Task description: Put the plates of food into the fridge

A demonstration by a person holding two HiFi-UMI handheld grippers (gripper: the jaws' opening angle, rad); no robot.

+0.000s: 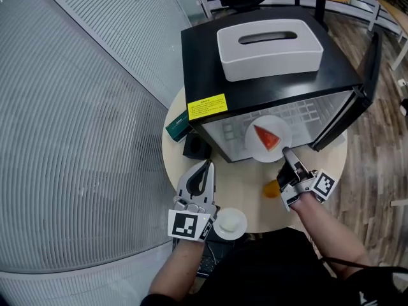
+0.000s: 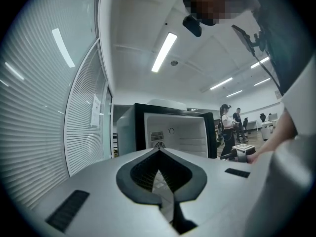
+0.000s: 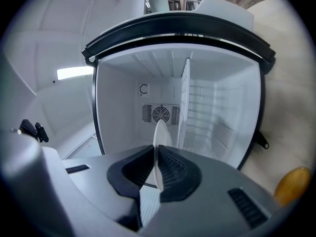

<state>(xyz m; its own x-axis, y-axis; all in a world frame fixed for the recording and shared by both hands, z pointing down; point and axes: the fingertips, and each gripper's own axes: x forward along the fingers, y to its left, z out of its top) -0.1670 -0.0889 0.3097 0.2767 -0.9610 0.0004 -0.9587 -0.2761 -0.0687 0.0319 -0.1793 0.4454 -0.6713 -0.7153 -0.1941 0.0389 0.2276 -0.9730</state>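
A white plate (image 1: 268,139) bearing a red wedge of watermelon (image 1: 268,137) hangs at the mouth of the open black mini fridge (image 1: 204,56). My right gripper (image 1: 288,157) is shut on the plate's near rim. In the right gripper view the plate (image 3: 159,132) stands edge-on between the pads of that gripper (image 3: 157,151), with the white fridge interior (image 3: 123,112) straight ahead. My left gripper (image 1: 203,174) rests low over the table at the left, shut and holding nothing; its view shows the jaw tips (image 2: 158,151) meeting, with the fridge (image 2: 173,132) beyond. A second small white plate (image 1: 229,223) sits just right of the left gripper.
The fridge door (image 1: 357,101) swings out to the right. A white tissue box (image 1: 269,48) lies on the fridge top. An orange item (image 1: 272,189) lies on the round table (image 1: 242,183) beside my right gripper. A green box (image 1: 178,126) and a black object (image 1: 194,146) sit left of the fridge.
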